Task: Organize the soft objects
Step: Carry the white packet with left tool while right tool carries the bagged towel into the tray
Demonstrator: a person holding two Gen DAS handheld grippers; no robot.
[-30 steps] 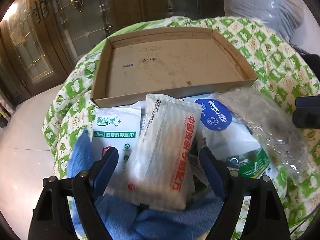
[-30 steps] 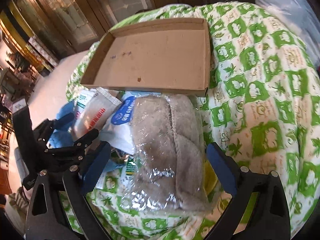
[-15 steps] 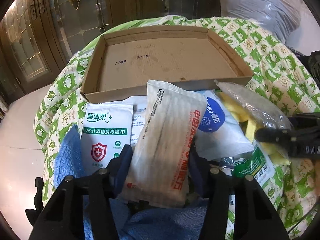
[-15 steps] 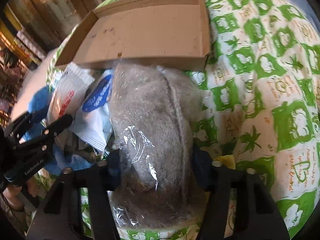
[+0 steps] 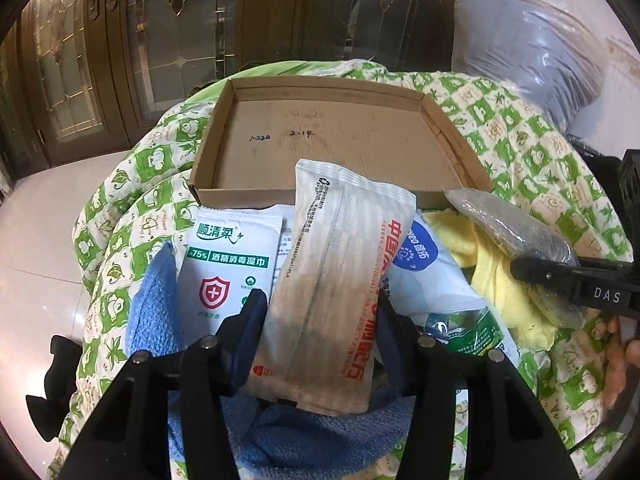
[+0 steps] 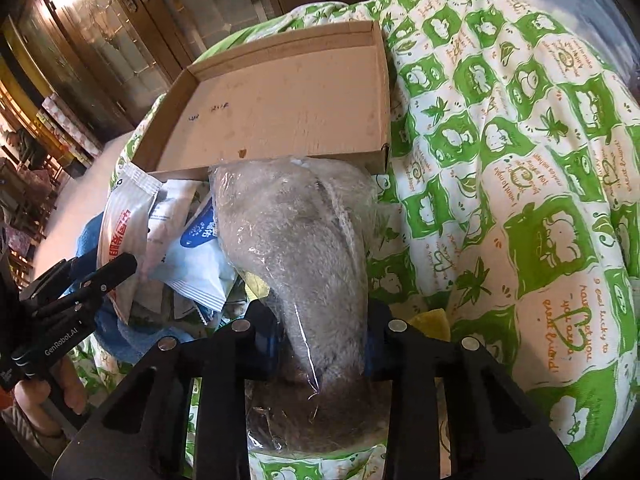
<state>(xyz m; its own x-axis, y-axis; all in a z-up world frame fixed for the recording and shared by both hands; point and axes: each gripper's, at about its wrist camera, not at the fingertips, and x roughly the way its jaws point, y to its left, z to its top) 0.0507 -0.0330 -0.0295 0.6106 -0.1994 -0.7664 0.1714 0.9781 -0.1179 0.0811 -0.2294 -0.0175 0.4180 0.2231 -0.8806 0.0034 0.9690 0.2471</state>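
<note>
Your left gripper [image 5: 320,332] is clamped on the lower part of the beige packet with red lettering [image 5: 340,276], its blue pads pressing both long edges, while your right gripper [image 6: 320,344] has squeezed tight on the grey fleece in its clear plastic bag [image 6: 296,248], pinching it narrow. Around the packet lie the white wipes pack with the red shield [image 5: 228,264], a blue-labelled white pack [image 5: 424,268], a blue towel [image 5: 156,308] and a yellow cloth [image 5: 496,280]. Just beyond them the shallow cardboard tray [image 5: 208,160] sits on the green-and-white quilt [image 6: 520,160], the bag's far end touching its near wall.
</note>
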